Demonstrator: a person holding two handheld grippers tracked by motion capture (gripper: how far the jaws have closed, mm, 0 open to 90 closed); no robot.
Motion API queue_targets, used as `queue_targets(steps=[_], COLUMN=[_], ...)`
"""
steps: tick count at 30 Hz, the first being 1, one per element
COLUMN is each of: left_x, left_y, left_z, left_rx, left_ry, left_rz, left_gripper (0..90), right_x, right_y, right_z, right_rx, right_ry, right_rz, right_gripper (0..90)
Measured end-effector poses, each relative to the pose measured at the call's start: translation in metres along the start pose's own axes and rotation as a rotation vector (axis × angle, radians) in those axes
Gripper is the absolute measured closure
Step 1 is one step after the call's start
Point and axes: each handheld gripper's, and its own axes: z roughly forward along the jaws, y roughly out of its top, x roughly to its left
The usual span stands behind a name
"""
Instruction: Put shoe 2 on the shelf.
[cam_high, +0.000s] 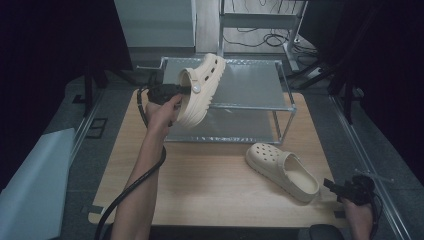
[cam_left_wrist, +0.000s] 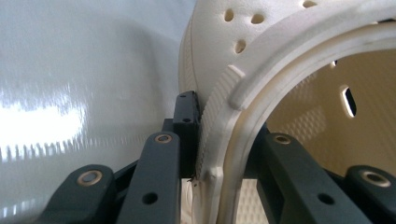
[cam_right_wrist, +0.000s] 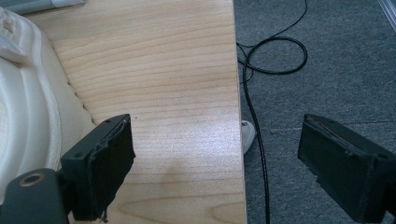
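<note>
My left gripper (cam_high: 186, 90) is shut on the side wall of a cream clog (cam_high: 202, 87) and holds it tilted on its side, above the left end of a metal rack's top shelf (cam_high: 250, 82). In the left gripper view the black jaws pinch the clog's rim (cam_left_wrist: 224, 107), one outside and one inside the opening. A second cream clog (cam_high: 282, 170) lies sole-down on the wooden table (cam_high: 210, 185), right of centre. My right gripper (cam_high: 331, 187) hovers open near the table's right front corner. Nothing sits between its pads (cam_right_wrist: 109, 163), and that clog's heel (cam_right_wrist: 28, 116) is just to their left.
The two-shelf rack stands at the back middle of the table. Grey carpet (cam_right_wrist: 327, 70) with a looped black cable (cam_right_wrist: 275, 56) lies past the table's right edge. A pale sheet (cam_high: 35, 185) lies on the floor at the left. Dark stands flank the back.
</note>
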Motion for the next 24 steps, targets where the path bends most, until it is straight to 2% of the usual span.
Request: queue_targets(steps=[11, 17, 20, 24], left_x=[-0.001, 0.002, 0.005, 0.006], left_y=[0.024, 0.032, 0.035, 0.042], left_z=[0.015, 0.026, 0.030, 0.034], left_rx=[-0.100, -0.144, -0.163, -0.183], left_ry=[0.051, 0.102, 0.114, 0.141], left_rz=[-0.040, -0.063, -0.080, -0.084], left_gripper=[74.8, 74.7, 74.7, 74.7], right_x=[0.000, 0.000, 0.000, -0.001], right_y=[0.000, 0.000, 0.000, 0.000], right_z=[0.000, 0.001, 0.001, 0.001], right_rx=[0.007, 0.005, 0.005, 0.005], right_ry=[0.003, 0.003, 0.003, 0.004], right_rz=[0.007, 0.007, 0.006, 0.005], right_gripper=[11.2, 11.6, 11.8, 12.2])
